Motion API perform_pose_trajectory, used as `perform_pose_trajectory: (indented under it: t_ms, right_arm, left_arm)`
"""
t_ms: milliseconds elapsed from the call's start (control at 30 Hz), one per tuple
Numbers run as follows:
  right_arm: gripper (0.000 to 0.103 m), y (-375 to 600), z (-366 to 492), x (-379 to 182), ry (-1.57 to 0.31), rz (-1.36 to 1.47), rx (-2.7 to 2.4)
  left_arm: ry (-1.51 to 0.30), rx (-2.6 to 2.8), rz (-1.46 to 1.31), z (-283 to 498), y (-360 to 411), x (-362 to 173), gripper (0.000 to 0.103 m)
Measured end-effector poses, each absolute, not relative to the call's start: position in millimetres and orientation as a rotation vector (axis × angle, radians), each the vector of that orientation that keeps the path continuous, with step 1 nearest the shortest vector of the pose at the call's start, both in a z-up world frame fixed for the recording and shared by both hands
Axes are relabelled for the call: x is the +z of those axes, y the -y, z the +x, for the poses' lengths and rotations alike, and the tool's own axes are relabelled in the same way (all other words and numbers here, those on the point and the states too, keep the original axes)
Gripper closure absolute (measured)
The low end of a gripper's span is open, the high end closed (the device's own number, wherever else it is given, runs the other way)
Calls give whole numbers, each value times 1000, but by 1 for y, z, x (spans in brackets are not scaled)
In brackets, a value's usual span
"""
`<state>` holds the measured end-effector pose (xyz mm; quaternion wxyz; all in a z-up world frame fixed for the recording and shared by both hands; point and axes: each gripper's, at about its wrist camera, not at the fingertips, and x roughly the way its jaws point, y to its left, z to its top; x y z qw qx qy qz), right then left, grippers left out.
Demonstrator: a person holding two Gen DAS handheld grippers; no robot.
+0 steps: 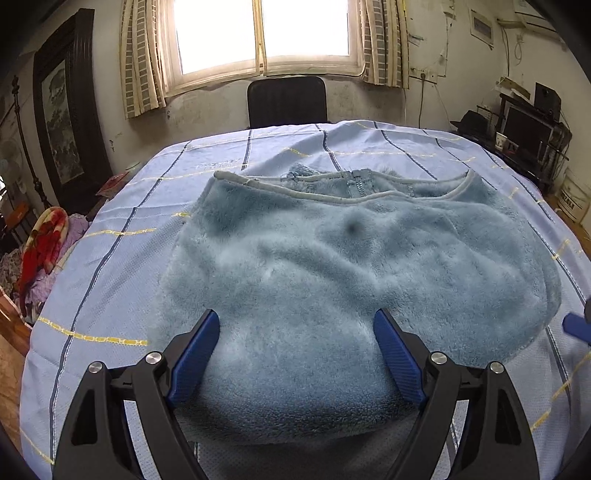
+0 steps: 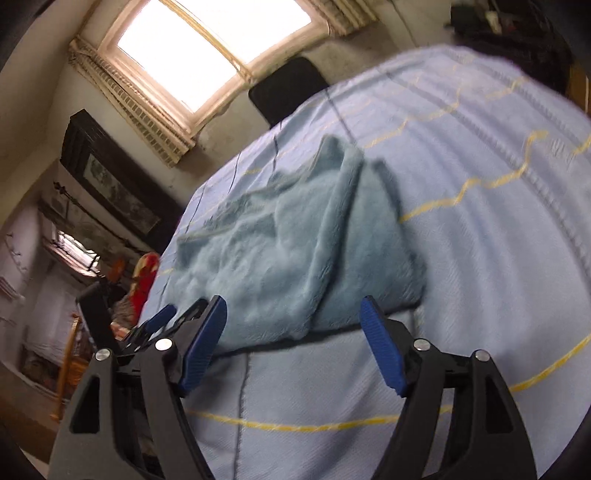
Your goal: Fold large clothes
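A fluffy blue-grey fleece garment [image 1: 332,266] lies folded on the light blue checked bedsheet [image 1: 110,258], its zipper and trimmed hem at the far side. My left gripper [image 1: 295,315] is open and wide over the garment's near edge, and its pads press on nothing. In the right wrist view the garment [image 2: 288,251] lies bunched with a raised fold. My right gripper [image 2: 293,302] stands open just short of the garment's near corner, over the sheet [image 2: 480,240]. The left gripper's fingers [image 2: 162,317] show at that view's left, and a blue right fingertip [image 1: 576,326] shows at the left wrist view's right edge.
A black chair [image 1: 287,101] stands behind the bed under a bright window [image 1: 262,33]. A red blanket and clothes [image 1: 44,243] lie off the bed's left side. A dark shelf with clutter [image 1: 524,129] is at the right, and a framed picture [image 1: 59,122] hangs on the left wall.
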<state>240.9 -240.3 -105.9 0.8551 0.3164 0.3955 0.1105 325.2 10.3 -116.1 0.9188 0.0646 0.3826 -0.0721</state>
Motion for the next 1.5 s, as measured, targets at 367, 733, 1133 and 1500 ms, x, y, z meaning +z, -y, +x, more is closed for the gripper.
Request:
perform_pose_trajectory:
  t_ms: [367, 733, 1133, 1500]
  right_arm:
    - [33, 238, 233, -124, -905, 727, 210]
    - [37, 253, 263, -152, -927, 959, 112]
    - [42, 259, 287, -156, -831, 977, 38]
    - [40, 248, 295, -151, -825, 898, 9]
  left_arm:
    - [-743, -142, 82, 324, -20, -105, 17]
    - [-795, -119, 62, 339, -25, -115, 17]
    - [-830, -146, 75, 348, -10, -124, 17]
    - [-812, -130, 138, 346, -5, -130, 15]
